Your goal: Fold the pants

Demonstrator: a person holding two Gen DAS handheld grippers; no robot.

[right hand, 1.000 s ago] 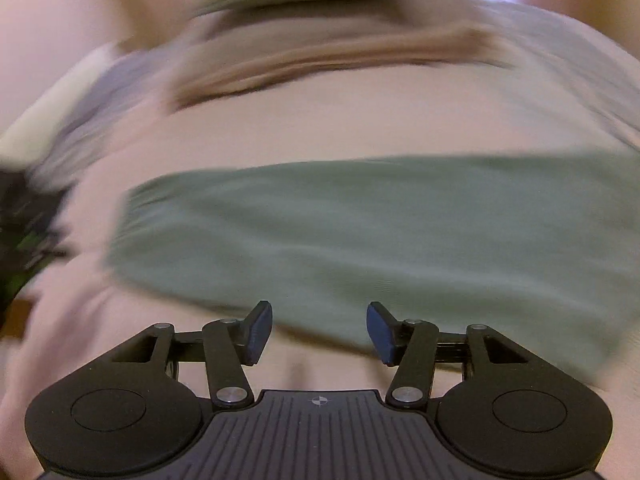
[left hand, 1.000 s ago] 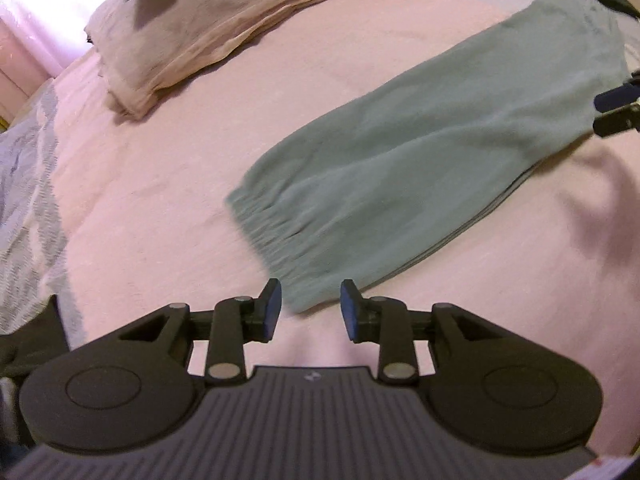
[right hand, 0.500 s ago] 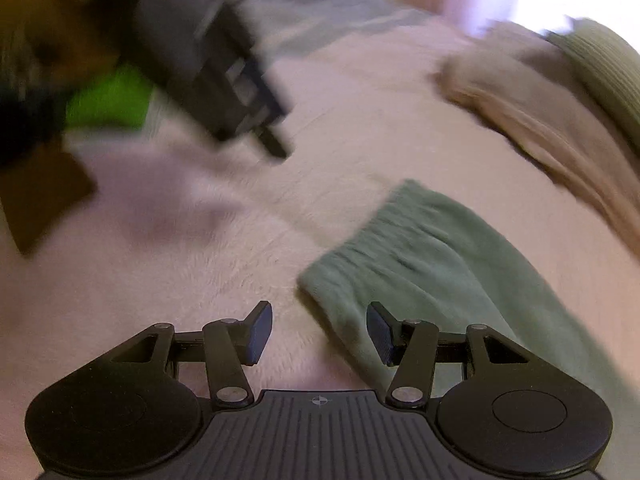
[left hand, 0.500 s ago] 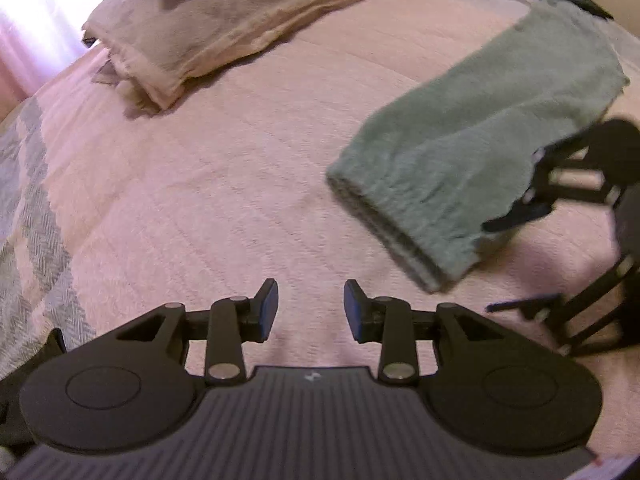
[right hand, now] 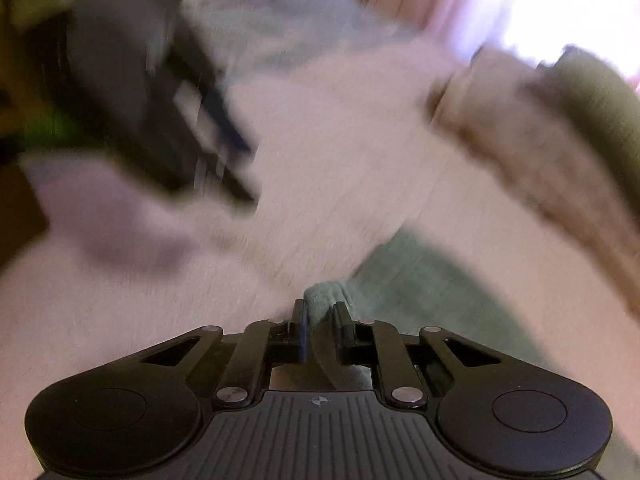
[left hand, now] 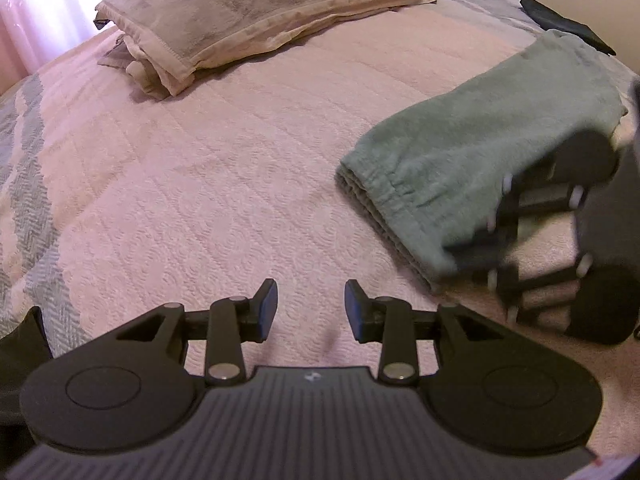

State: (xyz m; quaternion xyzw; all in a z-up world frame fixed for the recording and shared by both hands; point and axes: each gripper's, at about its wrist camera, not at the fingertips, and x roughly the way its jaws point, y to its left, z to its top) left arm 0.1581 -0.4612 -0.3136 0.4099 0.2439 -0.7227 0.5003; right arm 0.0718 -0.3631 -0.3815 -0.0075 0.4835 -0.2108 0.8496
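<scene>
The green pants (left hand: pixel 472 148) lie folded lengthwise on the pink bedspread (left hand: pixel 224 168), their gathered cuff end nearest me at the right of the left wrist view. My left gripper (left hand: pixel 310 306) hovers open over bare bedspread, left of the cuff, holding nothing. The right gripper (left hand: pixel 488 246), blurred at the right edge, is clamped on the near corner of the cuff. In the blurred right wrist view, my right gripper (right hand: pixel 320 320) is shut on a bunched fold of the green pants (right hand: pixel 424 288), which trail off to the right.
A stack of beige folded linens (left hand: pixel 256 12) lies at the far end of the bed, with a green cushion (right hand: pixel 596 108) on top. A dark object (left hand: pixel 564 24) sits at the far right edge. Grey-patterned blanket (left hand: pixel 24 168) borders the left side.
The right gripper swung round to the cuff end and closed on its corner. My left gripper drifted left, away from the cuff, staying open.
</scene>
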